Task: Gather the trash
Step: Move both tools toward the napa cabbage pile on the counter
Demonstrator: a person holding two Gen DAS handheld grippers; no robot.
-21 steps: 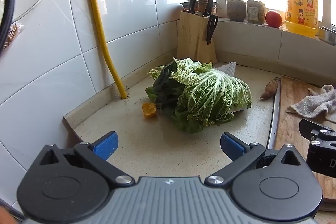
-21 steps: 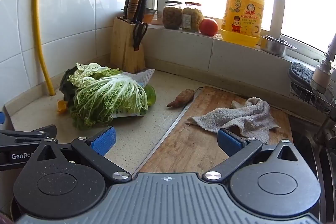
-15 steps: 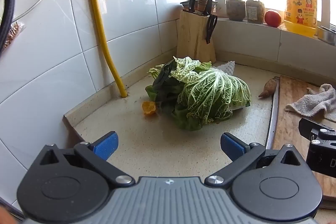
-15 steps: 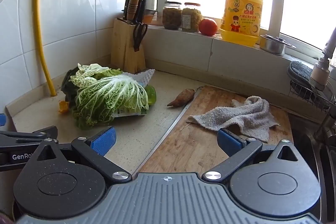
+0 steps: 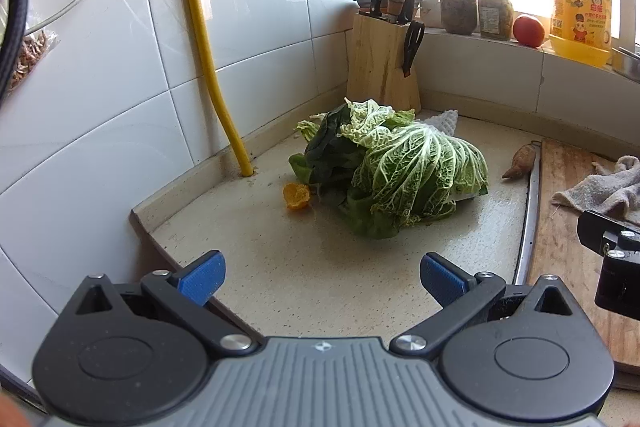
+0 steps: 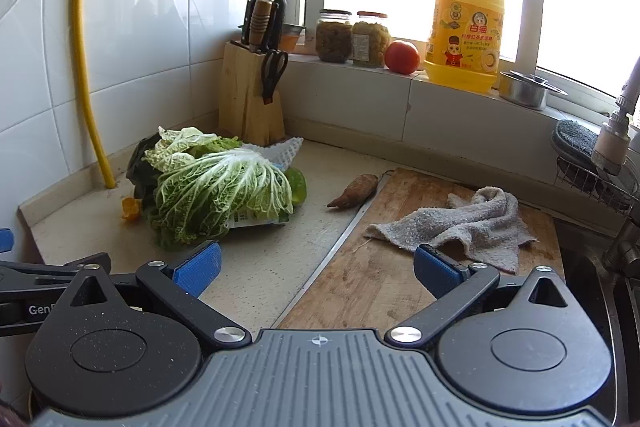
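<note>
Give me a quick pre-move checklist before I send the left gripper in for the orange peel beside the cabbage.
1. Left gripper open and empty: ok, jaws spread wide.
2. Right gripper open and empty: ok.
3. Orange peel in view and reachable: ok, it lies on the counter at the left edge of the leaf pile.
4. Peel free of the cabbage leaves: cannot tell, a dark leaf sits right against it.
5. Straight path to the peel: ok, bare counter lies between.
6. Trash container located: not ok, none in either view.
</note>
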